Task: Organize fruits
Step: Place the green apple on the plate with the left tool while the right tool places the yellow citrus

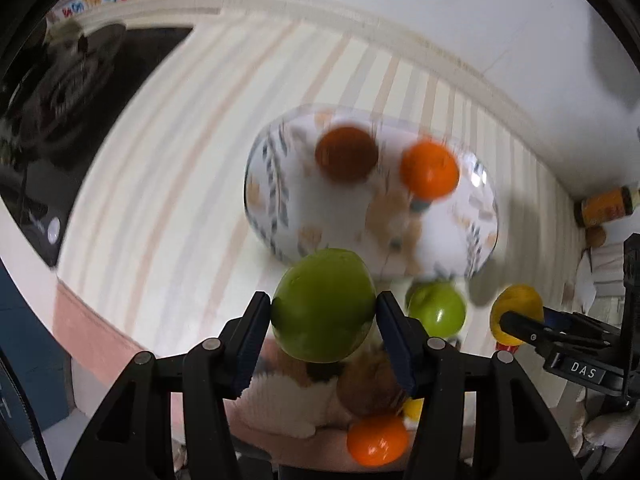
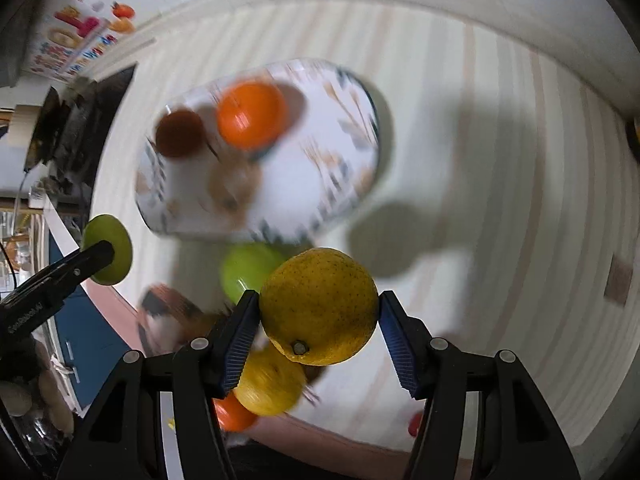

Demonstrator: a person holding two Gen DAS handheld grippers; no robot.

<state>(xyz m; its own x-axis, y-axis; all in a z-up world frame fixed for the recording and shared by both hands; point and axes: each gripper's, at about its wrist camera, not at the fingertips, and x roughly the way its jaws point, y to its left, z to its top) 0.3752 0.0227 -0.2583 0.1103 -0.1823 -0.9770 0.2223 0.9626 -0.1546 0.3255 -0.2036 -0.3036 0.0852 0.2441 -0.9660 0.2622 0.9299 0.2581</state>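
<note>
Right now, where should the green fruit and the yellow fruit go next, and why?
Probably over to the patterned plate. The left gripper holds the green fruit, the right gripper the yellow fruit, and two fruits already sit there.

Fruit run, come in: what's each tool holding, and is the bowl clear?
Left tool shut on green fruit. Right tool shut on yellow citrus. Bowl holds two orange fruits; nothing blocking it.

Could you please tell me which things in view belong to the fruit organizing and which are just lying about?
Job: green fruit in left gripper; yellow citrus in right gripper; patterned plate holding orange fruit.

Lying about: printed box; jar.
</note>
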